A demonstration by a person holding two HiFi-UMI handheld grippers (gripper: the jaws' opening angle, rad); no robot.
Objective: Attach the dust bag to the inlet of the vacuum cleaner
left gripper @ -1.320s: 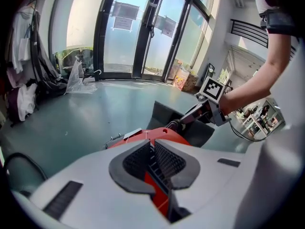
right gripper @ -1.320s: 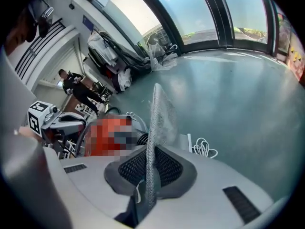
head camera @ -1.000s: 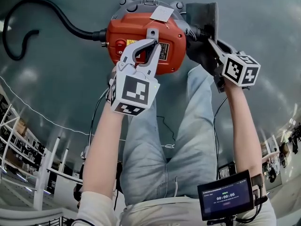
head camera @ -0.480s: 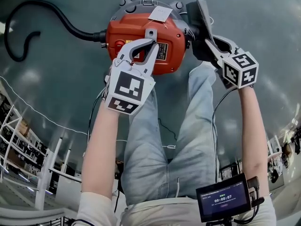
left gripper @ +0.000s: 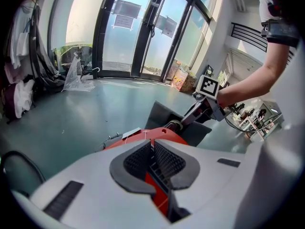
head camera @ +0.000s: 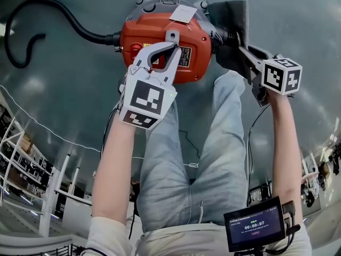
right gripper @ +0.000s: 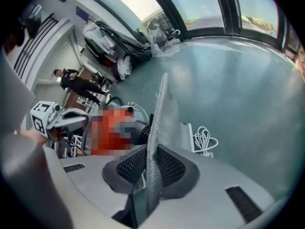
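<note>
We hold the left tool (head camera: 171, 46) clenched on a raised ridge on top of the red plastic vacuum cleaner (head camera: 146, 32) with the grey cap. In the left gripper view its ribbed pads (left gripper: 164, 162) are pressed together on a thin strip of the red housing.

The cleaner sits on the glossy grey-green floor (head camera: 298, 15), just beyond our knees in pale blue jeans (head camera: 208, 159). A ribbed black hose (head camera: 53, 7) curls away from its left side, and a white paper tag (head camera: 183, 14) lies on its cap.

The flat dark grey fabric dust bag (head camera: 229, 15) stands on edge at the cleaner's right side, right at the round black inlet collar (head camera: 219, 35). We cannot tell whether its mouth is seated on the collar.

The right tool (head camera: 240, 42) reaches in from the right and grasps the bag's near edge. In the right gripper view the woven fabric (right gripper: 159, 113) rises upright between the pads (right gripper: 170, 165), which touch it on both sides. These jaws have just been opening a little, with the bag between them. The collar (right gripper: 140, 128) shows just behind the fabric there.

A small dark screen (head camera: 254, 229) hangs at our waist, low on the right.
</note>
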